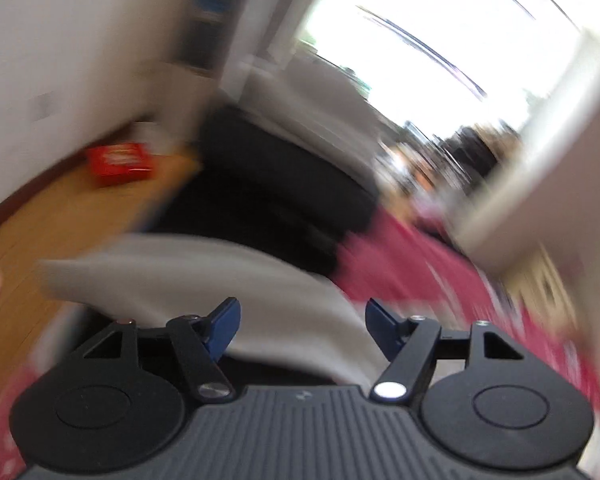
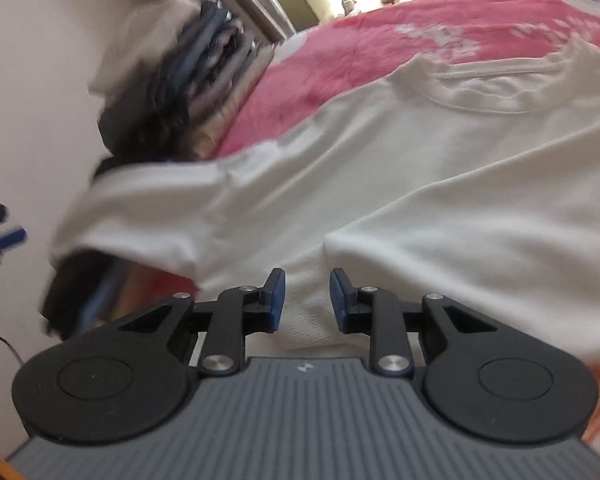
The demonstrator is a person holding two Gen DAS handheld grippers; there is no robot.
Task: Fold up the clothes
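Meanwhile: white T-shirt spread flat on pink blanket, both pairs of fingers empty

Seen from the right wrist: white T-shirt [image 2: 420, 168] lying flat on a pink blanket [image 2: 380, 32], neckline toward the far edge, one short sleeve spilling out to the left. Right gripper [image 2: 307, 300] poised low over the near part of the shirt, blue fingers [image 2: 277, 300] a narrow gap apart; a ridge of white fabric visible in that gap, pads not pressing on it, nothing gripped. Stack of folded clothes [image 2: 196, 68] at the far left, beside the blanket's edge and against a pale wall. Other gripper's blue and black tips just showing at the left border.

Seen from the left wrist, heavily blurred: left gripper [image 1: 302, 326] with fingers [image 1: 222, 326] spread wide, empty, nothing between them. Pale cloth [image 1: 188, 268] beyond and below the tips, most likely part of the same shirt, though too smeared to confirm. Pink blanket to the right, wooden floor [image 1: 60, 216] to the left with a red box [image 1: 120, 162] on it, bright window [image 1: 440, 20] at the far end.
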